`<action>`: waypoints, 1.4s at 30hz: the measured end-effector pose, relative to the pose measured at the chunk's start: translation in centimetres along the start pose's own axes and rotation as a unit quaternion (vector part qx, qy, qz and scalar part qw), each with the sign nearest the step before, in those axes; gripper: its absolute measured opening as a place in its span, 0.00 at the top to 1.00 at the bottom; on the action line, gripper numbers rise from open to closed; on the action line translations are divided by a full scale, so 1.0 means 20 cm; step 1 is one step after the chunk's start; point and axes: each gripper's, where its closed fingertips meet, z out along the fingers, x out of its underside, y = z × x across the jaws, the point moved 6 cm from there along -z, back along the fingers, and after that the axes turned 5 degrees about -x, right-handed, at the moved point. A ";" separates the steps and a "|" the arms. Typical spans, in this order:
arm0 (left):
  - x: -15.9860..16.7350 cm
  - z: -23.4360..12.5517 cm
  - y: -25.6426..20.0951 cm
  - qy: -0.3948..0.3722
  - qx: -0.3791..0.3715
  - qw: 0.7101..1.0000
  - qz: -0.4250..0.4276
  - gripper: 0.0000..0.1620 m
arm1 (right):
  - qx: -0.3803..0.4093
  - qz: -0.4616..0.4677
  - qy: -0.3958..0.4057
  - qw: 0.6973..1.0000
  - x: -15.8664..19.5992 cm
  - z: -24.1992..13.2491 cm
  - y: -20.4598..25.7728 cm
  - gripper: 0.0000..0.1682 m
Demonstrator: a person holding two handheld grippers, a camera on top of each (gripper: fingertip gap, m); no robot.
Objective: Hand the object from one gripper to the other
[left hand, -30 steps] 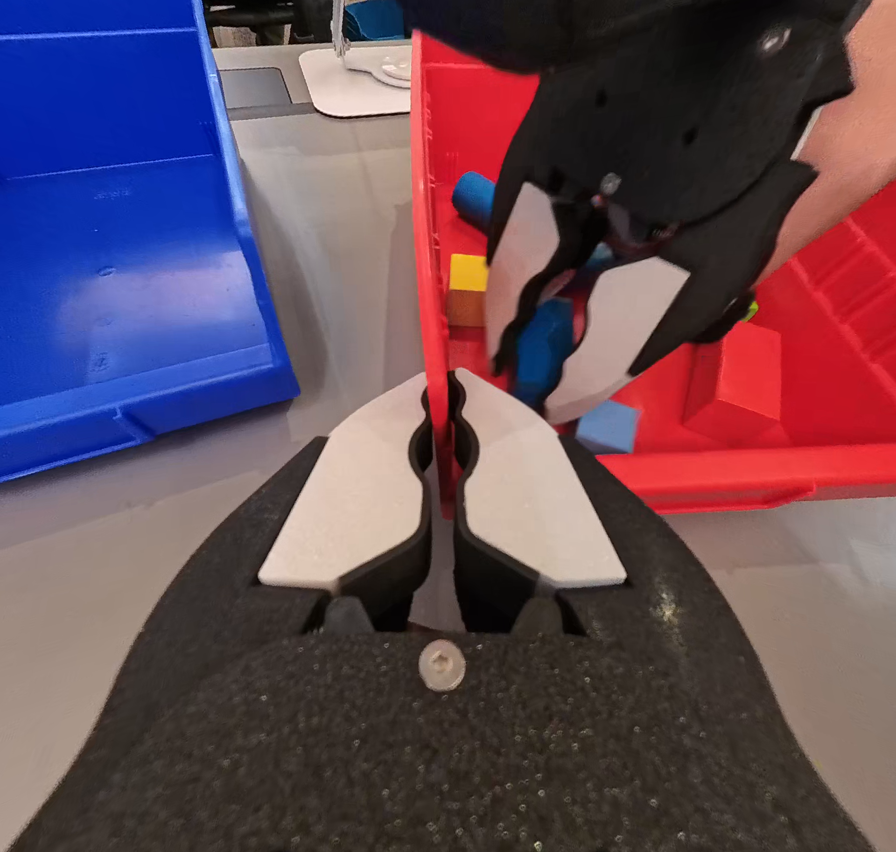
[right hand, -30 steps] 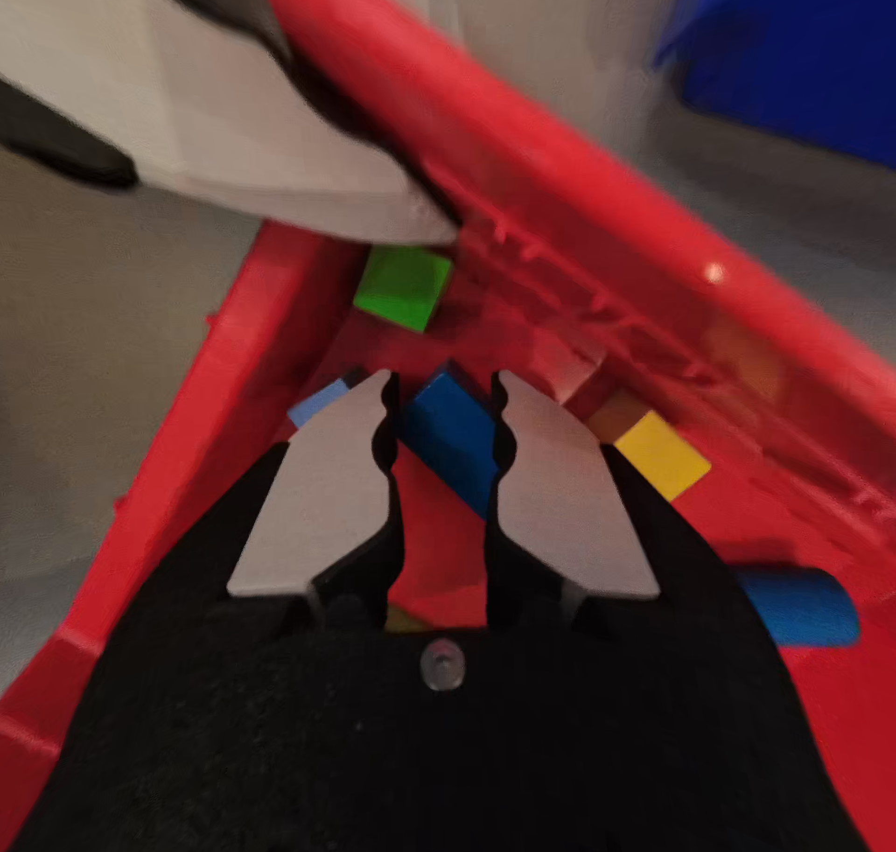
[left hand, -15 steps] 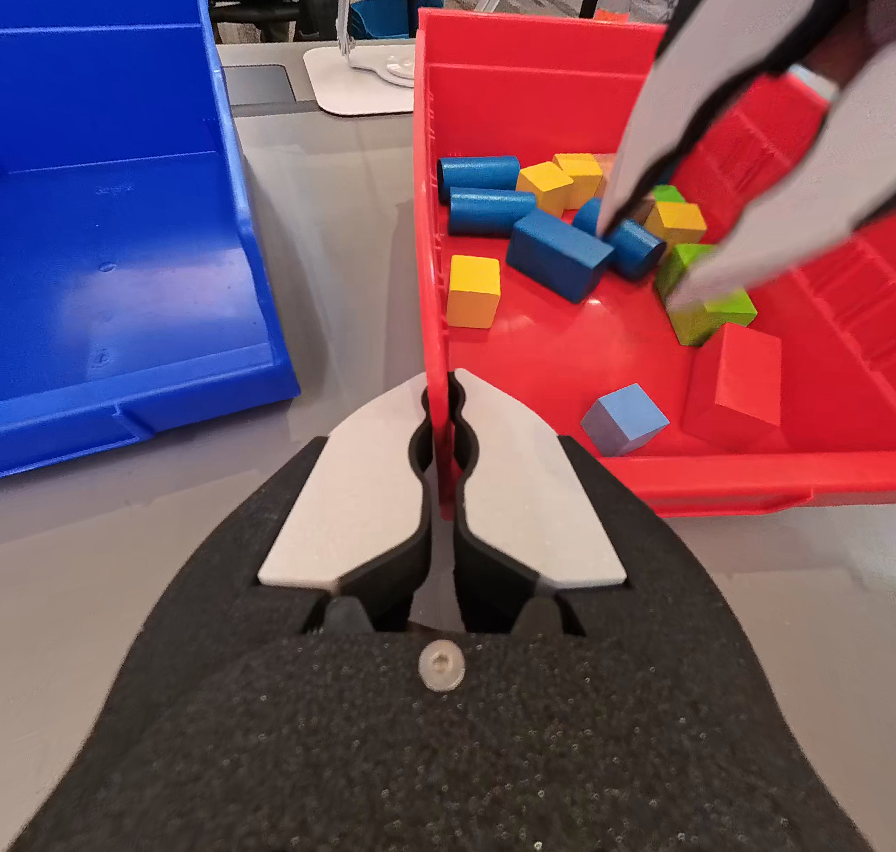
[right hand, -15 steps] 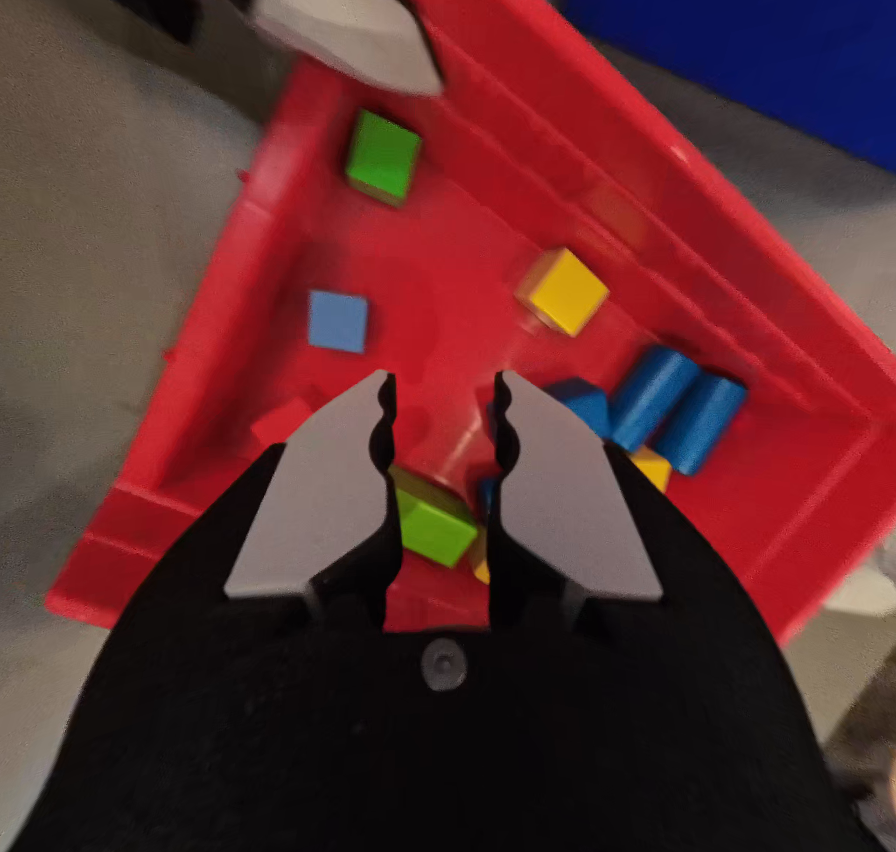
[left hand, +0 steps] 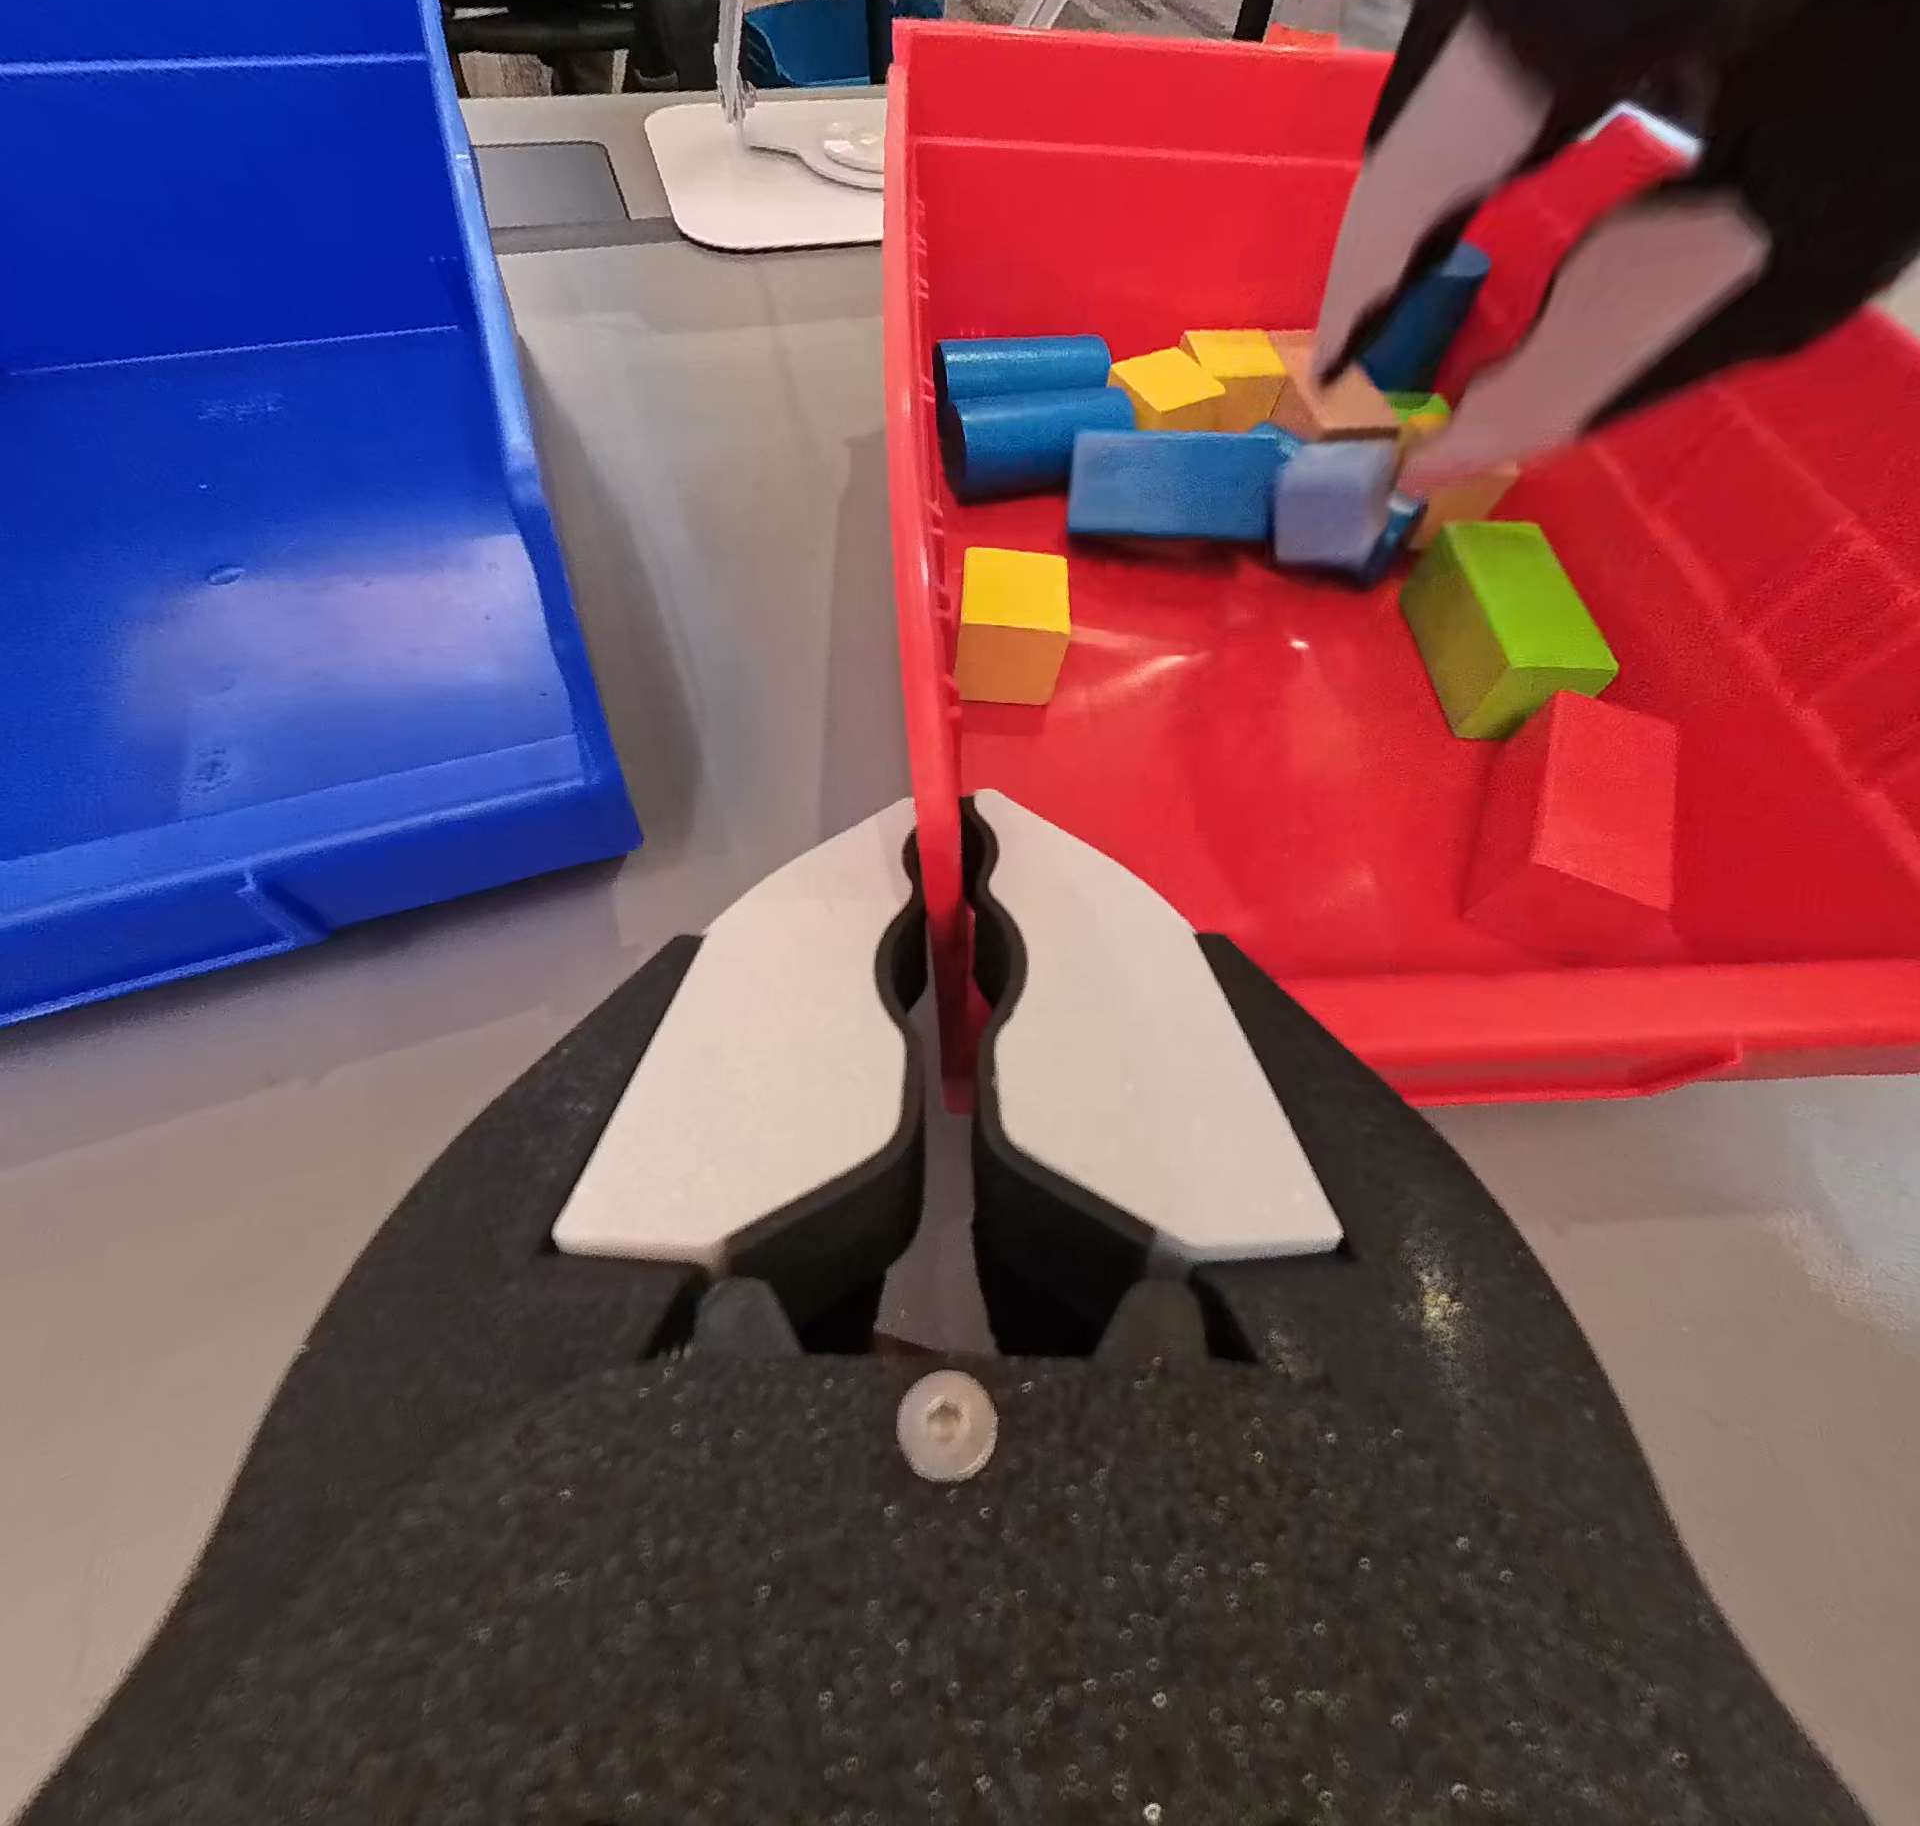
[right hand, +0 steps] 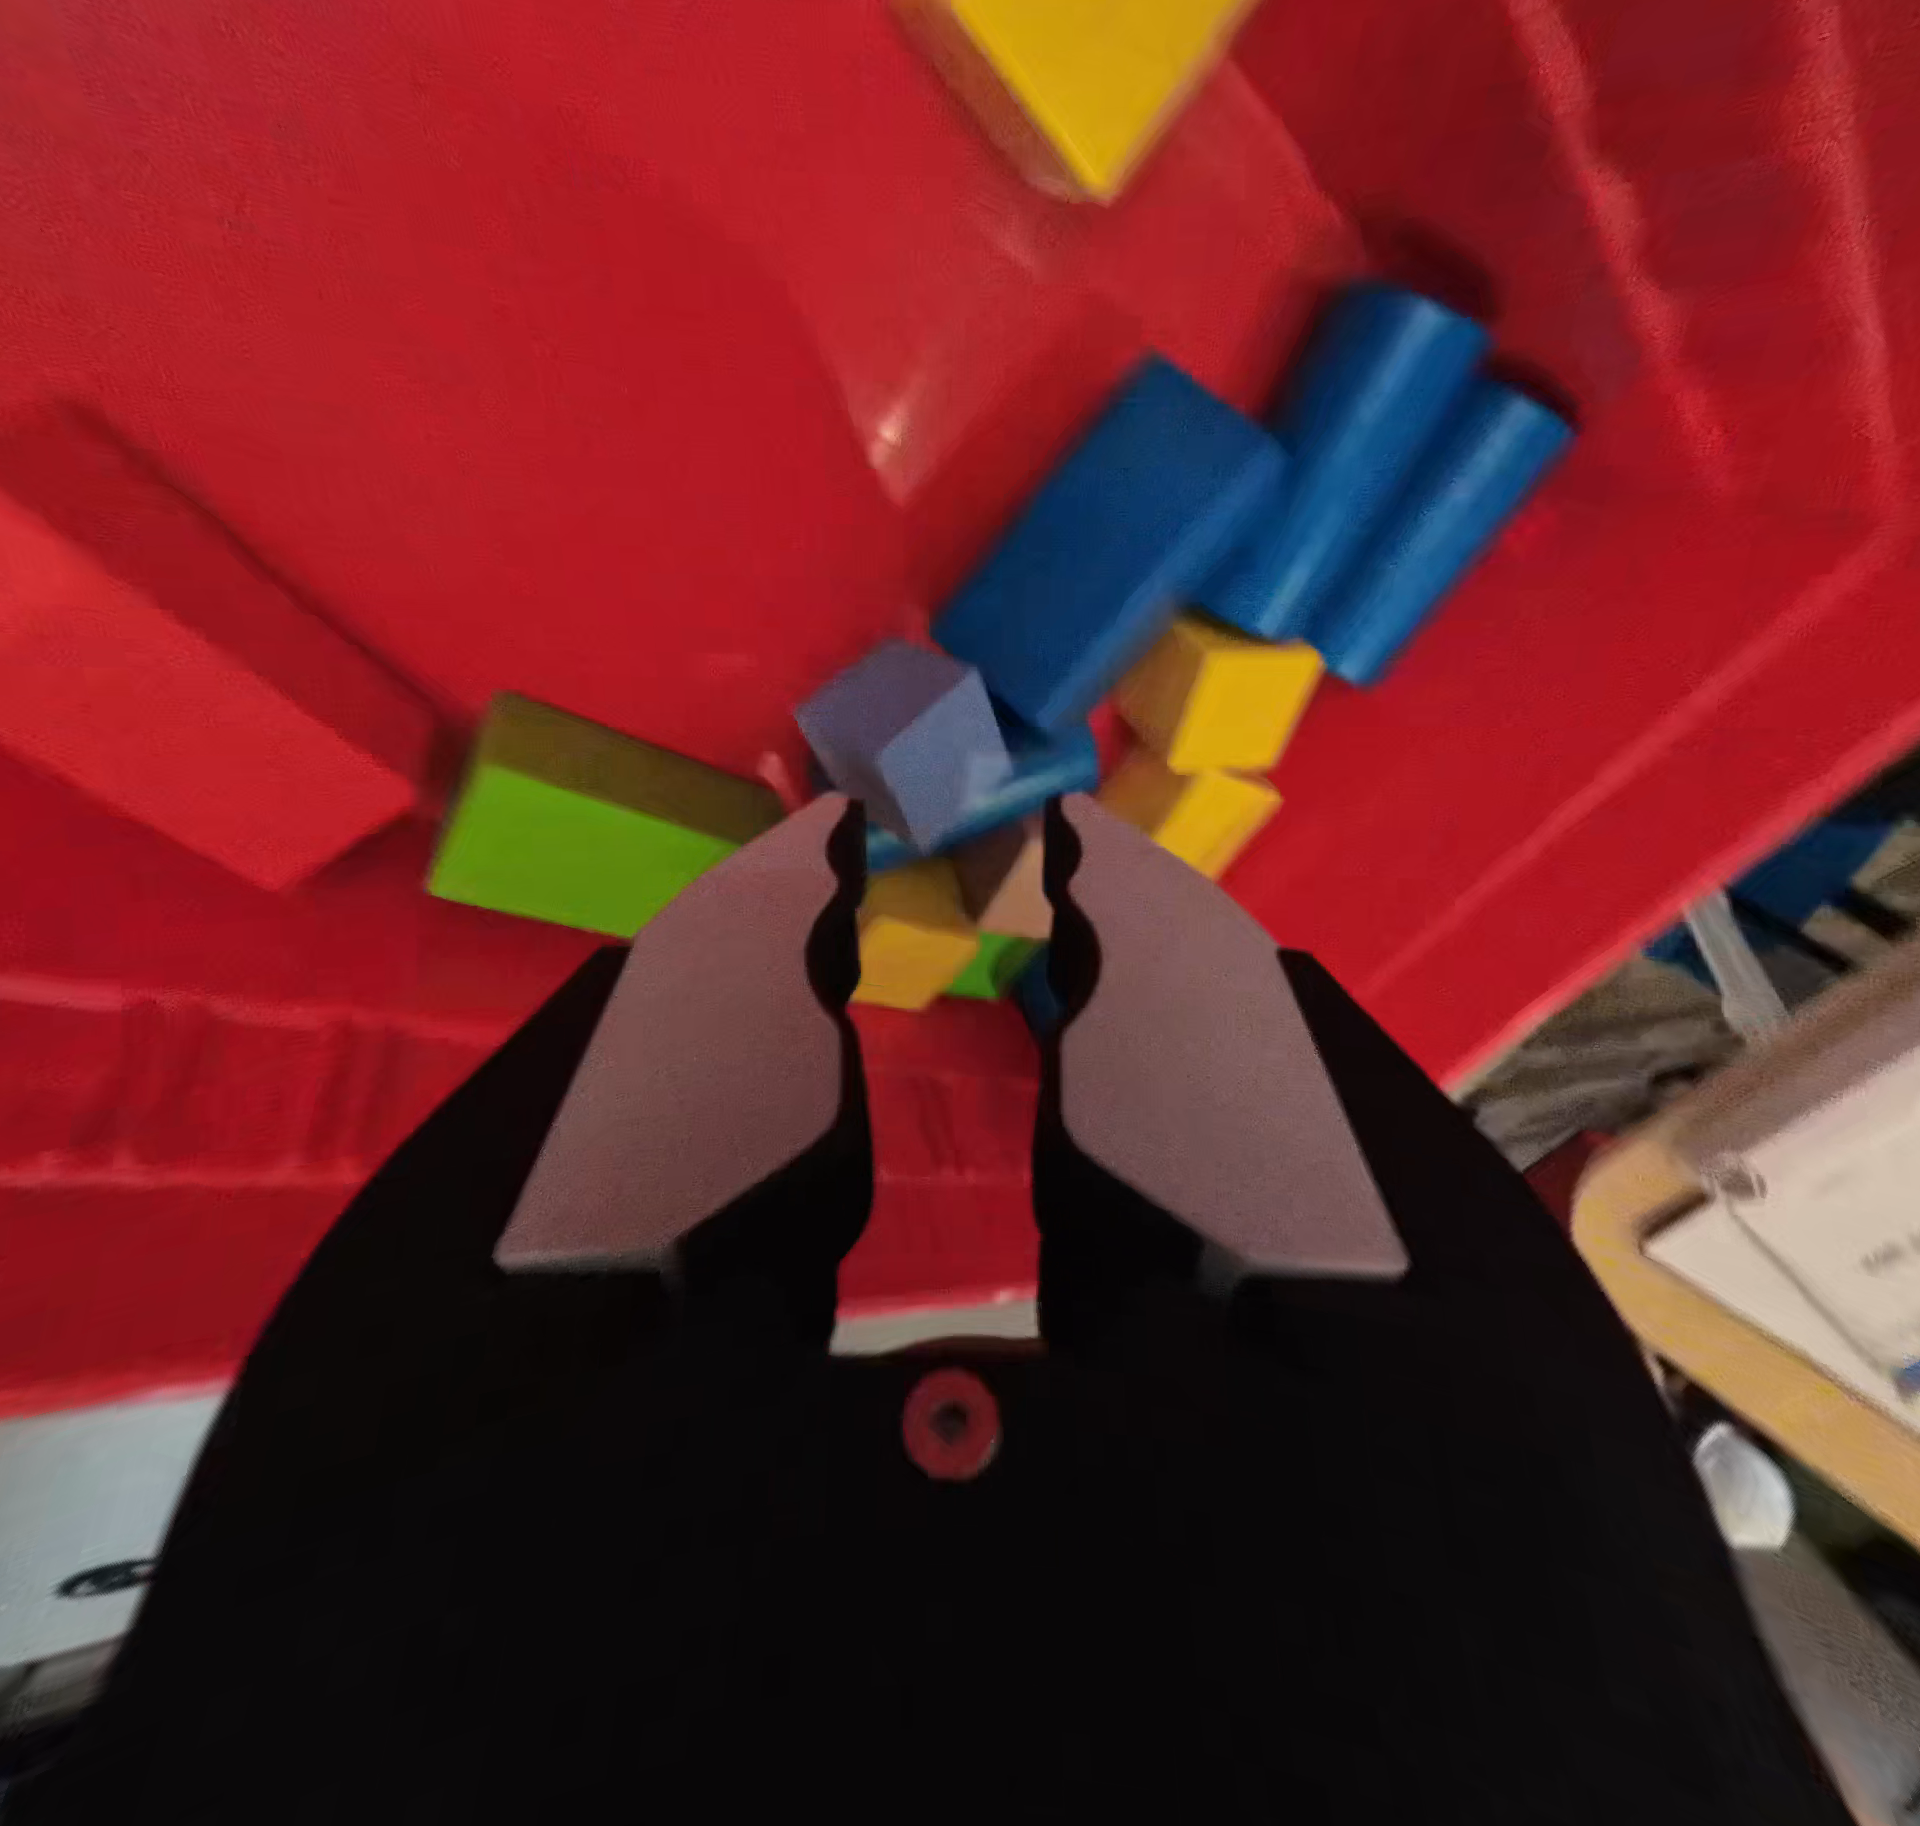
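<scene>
The red bin's [left hand: 1143,218] side wall is clamped by the left gripper [left hand: 940,841] at lower centre. The right gripper [right hand: 951,841], fingers parted and holding nothing, is poised over the pale blue cube [right hand: 904,737] amid the block pile, upper right.

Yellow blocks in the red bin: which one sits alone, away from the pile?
The yellow cube near the red bin's left wall. It stands by itself on bare floor; the other yellow blocks are packed against the blue cylinders.
</scene>
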 end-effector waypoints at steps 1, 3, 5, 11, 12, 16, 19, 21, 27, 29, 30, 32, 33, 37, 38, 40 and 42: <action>0.00 0.00 0.00 0.000 -0.001 1.000 0.000 0.98 | 0.010 0.032 -0.002 0.999 0.06 -0.04 -0.06 0.81; 0.00 0.00 0.00 0.001 -0.004 1.000 -0.001 0.98 | 0.035 0.070 0.024 0.997 0.18 -0.08 -0.16 0.80; 0.00 0.00 -0.01 0.002 -0.006 1.000 -0.001 0.98 | 0.060 0.073 0.098 0.991 0.27 -0.04 -0.23 0.79; 0.00 0.00 -0.03 0.001 -0.003 1.000 0.006 0.98 | -0.005 0.034 0.184 0.982 0.26 0.23 -0.21 0.88; 0.00 0.00 -0.03 0.000 -0.002 1.000 0.003 0.98 | -0.014 0.022 0.189 0.982 0.25 0.24 -0.19 0.92; 0.00 0.00 -0.03 -0.001 -0.005 1.000 0.005 0.98 | -0.053 0.082 0.052 0.994 0.17 0.19 -0.16 0.85; 0.00 0.00 -0.03 0.000 -0.004 1.000 0.006 0.98 | -0.239 0.150 -0.251 0.926 -0.02 0.00 -0.05 0.83; 0.00 0.00 -0.03 0.000 -0.004 1.000 0.006 0.98 | -0.187 0.167 -0.222 0.942 0.02 -0.04 -0.10 0.81; 0.00 0.00 -0.03 0.000 -0.006 1.000 0.005 0.98 | 0.049 0.176 -0.098 0.978 0.10 0.00 -0.26 0.77; 0.00 0.00 -0.03 0.000 -0.007 1.000 0.005 0.98 | 0.080 0.209 -0.065 0.972 0.08 0.09 -0.33 0.76; 0.00 0.00 -0.03 0.000 -0.006 1.000 0.005 0.98 | 0.075 0.221 -0.075 0.969 0.04 0.14 -0.34 0.73; 0.00 -0.01 -0.03 0.000 -0.004 1.000 0.007 0.98 | 0.079 0.265 -0.114 0.954 -0.01 0.17 -0.38 0.85; 0.00 -0.01 -0.03 -0.001 -0.005 1.000 0.008 0.98 | 0.072 0.294 -0.130 0.944 -0.02 0.18 -0.40 0.83; 0.00 -0.01 -0.03 0.000 -0.008 1.000 0.009 0.98 | -0.087 0.394 -0.034 0.914 0.02 0.30 -0.27 0.74; 0.00 -0.01 -0.04 0.001 -0.010 1.000 0.010 0.98 | -0.147 0.428 -0.019 0.892 0.03 0.30 -0.21 0.83; 0.00 -0.01 -0.04 0.002 -0.012 1.000 0.009 0.99 | -0.270 0.435 -0.024 0.858 0.01 0.25 -0.09 0.69; 0.00 -0.01 -0.04 0.002 -0.010 1.000 0.008 0.99 | -0.311 0.411 -0.056 0.855 -0.02 0.13 -0.03 0.73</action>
